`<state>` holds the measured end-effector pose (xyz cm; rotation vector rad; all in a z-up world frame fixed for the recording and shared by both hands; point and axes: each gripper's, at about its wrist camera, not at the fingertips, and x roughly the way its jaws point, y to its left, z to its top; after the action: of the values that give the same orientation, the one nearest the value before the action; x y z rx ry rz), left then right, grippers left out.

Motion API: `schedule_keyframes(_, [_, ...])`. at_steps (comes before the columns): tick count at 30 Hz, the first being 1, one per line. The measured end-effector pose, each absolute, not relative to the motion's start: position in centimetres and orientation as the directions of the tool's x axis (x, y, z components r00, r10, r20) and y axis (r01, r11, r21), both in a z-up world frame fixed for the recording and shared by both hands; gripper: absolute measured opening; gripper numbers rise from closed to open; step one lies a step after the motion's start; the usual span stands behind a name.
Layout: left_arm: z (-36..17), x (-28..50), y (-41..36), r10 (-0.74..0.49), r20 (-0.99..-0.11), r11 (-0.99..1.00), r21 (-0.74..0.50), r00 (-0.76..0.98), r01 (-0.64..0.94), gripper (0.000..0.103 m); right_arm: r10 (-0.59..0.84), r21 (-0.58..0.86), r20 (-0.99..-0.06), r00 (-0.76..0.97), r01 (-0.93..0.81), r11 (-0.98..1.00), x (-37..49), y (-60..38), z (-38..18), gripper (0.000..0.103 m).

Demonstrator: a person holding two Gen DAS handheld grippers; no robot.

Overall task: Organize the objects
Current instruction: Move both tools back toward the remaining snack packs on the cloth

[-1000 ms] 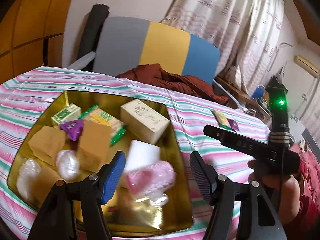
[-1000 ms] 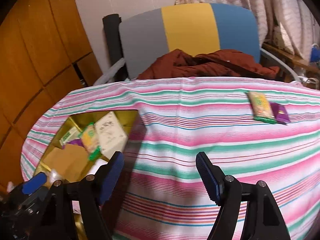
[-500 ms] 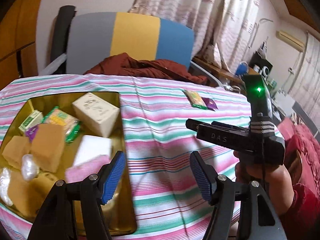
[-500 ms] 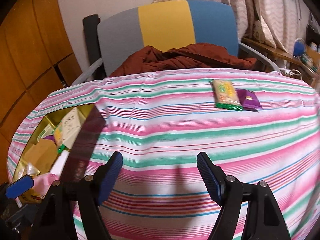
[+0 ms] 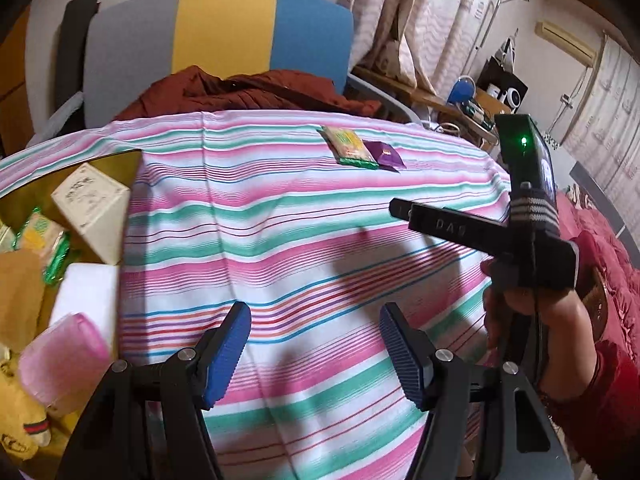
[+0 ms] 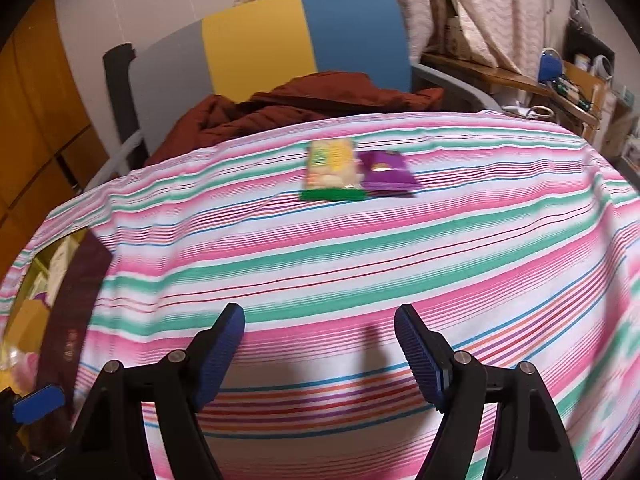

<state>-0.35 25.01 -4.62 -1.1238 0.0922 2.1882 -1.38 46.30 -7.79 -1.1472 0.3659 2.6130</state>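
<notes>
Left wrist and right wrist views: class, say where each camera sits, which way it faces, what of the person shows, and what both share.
Left wrist: rides the left tool, facing across the striped tablecloth toward the chair; gold tray at left, the person's right hand at right.
Right wrist: rides the right tool, facing the same way; no hand shows.
Shared: green snack packet beside purple packet, plus the chair.
</notes>
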Motion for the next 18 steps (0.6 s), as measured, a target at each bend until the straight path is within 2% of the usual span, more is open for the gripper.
schedule_keyframes(8, [-5.7, -1.2, 26.8, 0.524, -0.763, -0.769, -0.233, -0.379, -0.595, 0.068, 0.201, 0.115, -0.739, -0.643, -0.414, -0.903, -3.6, 51.9, -8.0, 0.080])
schedule_keyframes(18, [-6.1, -1.8, 27.5, 0.510, -0.781, -0.772, -0.230, -0.361, -0.592, 0.068, 0.235, 0.122, -0.713, -0.660, -0.448, -0.886, -11.9, 55.8, -8.0, 0.079])
